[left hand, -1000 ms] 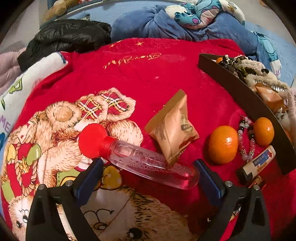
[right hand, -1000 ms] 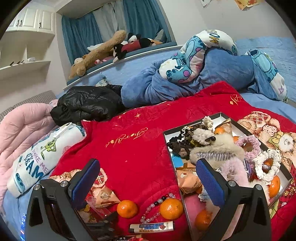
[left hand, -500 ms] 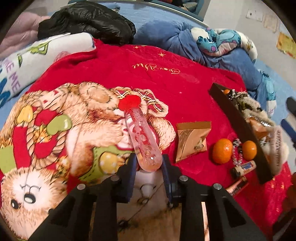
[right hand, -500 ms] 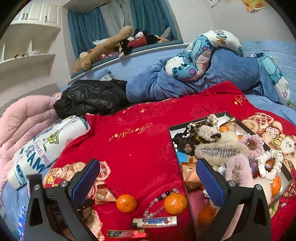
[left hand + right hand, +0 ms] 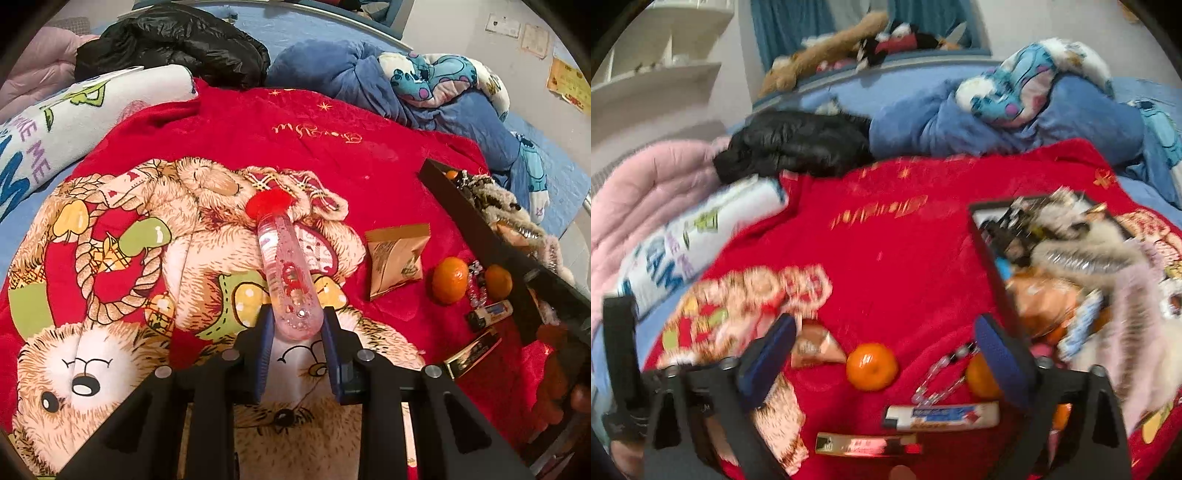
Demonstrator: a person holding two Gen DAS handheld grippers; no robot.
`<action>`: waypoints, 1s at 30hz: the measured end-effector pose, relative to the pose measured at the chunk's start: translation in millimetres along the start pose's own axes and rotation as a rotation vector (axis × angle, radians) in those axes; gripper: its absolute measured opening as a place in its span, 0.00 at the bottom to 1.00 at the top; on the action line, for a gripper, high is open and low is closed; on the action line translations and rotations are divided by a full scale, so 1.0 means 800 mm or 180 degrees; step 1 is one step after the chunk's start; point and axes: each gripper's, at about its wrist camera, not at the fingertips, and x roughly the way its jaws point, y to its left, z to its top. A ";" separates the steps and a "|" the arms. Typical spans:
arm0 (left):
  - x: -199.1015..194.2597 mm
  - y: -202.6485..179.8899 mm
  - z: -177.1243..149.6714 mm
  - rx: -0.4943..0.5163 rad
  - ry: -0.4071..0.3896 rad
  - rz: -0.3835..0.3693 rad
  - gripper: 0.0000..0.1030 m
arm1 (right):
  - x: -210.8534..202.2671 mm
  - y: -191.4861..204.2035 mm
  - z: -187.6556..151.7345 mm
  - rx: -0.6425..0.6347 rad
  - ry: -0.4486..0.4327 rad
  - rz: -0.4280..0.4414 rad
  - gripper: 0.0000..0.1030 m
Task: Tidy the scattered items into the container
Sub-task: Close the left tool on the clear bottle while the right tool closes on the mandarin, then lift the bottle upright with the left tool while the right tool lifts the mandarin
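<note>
My left gripper (image 5: 297,332) is shut on the rounded bottom end of a clear bottle (image 5: 284,266) with a red cap, which points away over the red blanket. To its right lie a tan snack packet (image 5: 397,254), two oranges (image 5: 450,280) (image 5: 498,281), a bead bracelet (image 5: 476,284) and a small tube (image 5: 489,314). The black box (image 5: 480,229) holds fluffy items. My right gripper (image 5: 884,326) hovers low over an orange (image 5: 871,366). Its jaws are closing, and the orange lies between them with both pads clear of it. The second orange (image 5: 979,376) sits by the right finger.
A gold and red bar (image 5: 866,443) and the tube (image 5: 942,415) lie nearest the right gripper, with the bracelet (image 5: 942,373) just beyond. The box wall (image 5: 986,251) stands to the right. A black jacket (image 5: 173,40), a white printed pillow (image 5: 74,122) and blue bedding (image 5: 351,74) border the blanket.
The left jaws closed on the bottle's bottom end, and it now points away from the camera. The right gripper dropped towards the oranges and its jaws narrowed.
</note>
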 end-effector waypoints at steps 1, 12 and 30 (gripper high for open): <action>-0.001 0.003 -0.002 -0.0009 0.0001 -0.0013 0.26 | 0.009 0.003 -0.003 -0.0048 0.0125 -0.0056 0.79; 0.007 0.003 -0.003 0.0034 0.0082 -0.0003 0.26 | 0.067 0.015 -0.024 -0.0344 0.0595 -0.0178 0.68; -0.006 0.010 -0.005 -0.0040 -0.0041 -0.0126 0.26 | 0.072 0.018 -0.024 -0.0405 0.0557 -0.0112 0.35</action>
